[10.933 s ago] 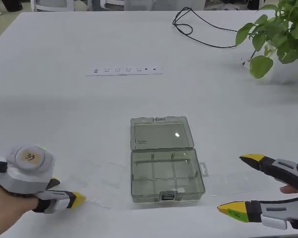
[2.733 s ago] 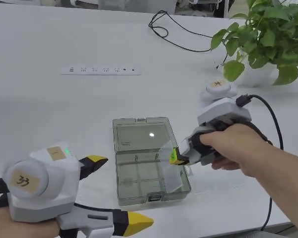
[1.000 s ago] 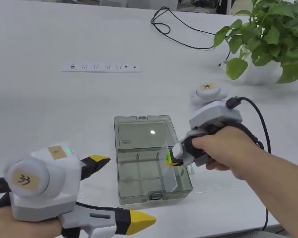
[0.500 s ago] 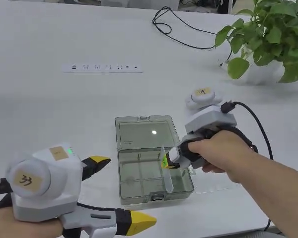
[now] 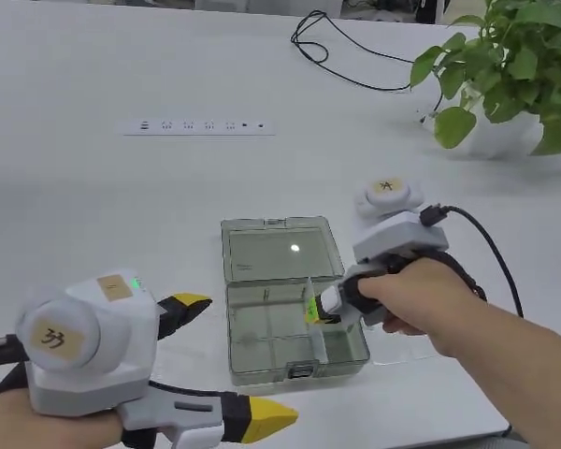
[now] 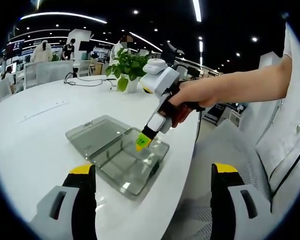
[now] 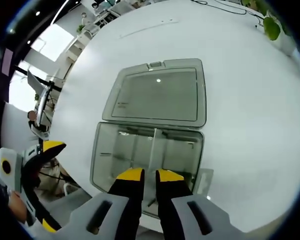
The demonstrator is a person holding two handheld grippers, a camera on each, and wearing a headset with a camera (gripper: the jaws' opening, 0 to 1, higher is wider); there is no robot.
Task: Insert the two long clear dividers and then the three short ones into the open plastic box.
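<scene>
Right tool point(image 7: 149, 175) clamped on the near end of a clear divider point(image 7: 154, 142). Divider stands upright inside the open plastic box point(image 5: 248, 372), running hinge side to front, right of middle. Box sits on white surface point(image 5: 93, 206), lid flat behind. Left tool point(image 6: 152, 169) jaws wide apart, holding nothing, front-left of box.

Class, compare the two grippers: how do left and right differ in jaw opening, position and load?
The left gripper has its jaws wide apart; the right gripper has them nearly closed. The left holds nothing; the right pinches an upright clear divider. The left hangs beside the box; the right reaches into its open tray. Both have yellow-tipped jaws.
</scene>
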